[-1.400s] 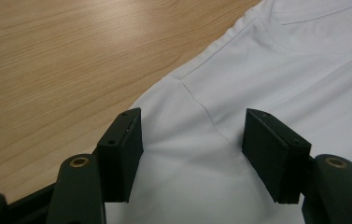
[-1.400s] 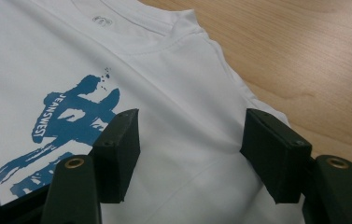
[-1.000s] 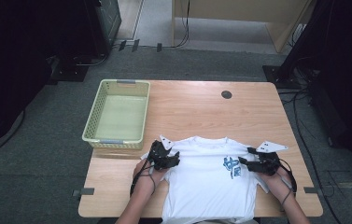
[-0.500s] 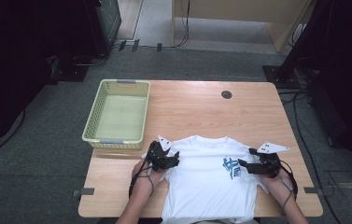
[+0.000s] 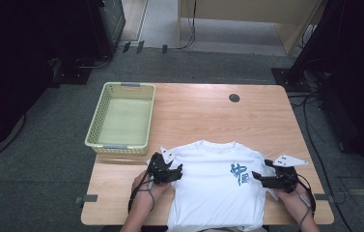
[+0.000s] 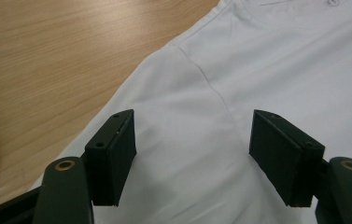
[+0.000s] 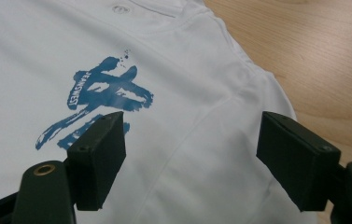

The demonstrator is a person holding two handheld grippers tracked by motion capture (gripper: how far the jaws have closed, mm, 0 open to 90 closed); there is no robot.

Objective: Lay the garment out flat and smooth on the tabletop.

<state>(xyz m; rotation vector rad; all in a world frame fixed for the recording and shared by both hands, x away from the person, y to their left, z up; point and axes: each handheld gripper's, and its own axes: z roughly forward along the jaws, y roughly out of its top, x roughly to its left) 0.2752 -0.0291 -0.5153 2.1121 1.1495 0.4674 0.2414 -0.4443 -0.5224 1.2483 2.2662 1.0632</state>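
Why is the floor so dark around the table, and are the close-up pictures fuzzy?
High view: light falls on the table; the room's edges go black. Left gripper view: T-shirt fairly sharp, near jaws soft, faint shadow under them. Right gripper view: blue print crisp, no glare.

Bright table, dark surroundings, soft focus

You have a white T-shirt (image 5: 213, 186) lying flat and face up in the lower middle of the high view, collar toward the top of the frame and hem at the bottom edge. A blue brush-stroke print (image 7: 99, 100) sits on its chest, right of centre.
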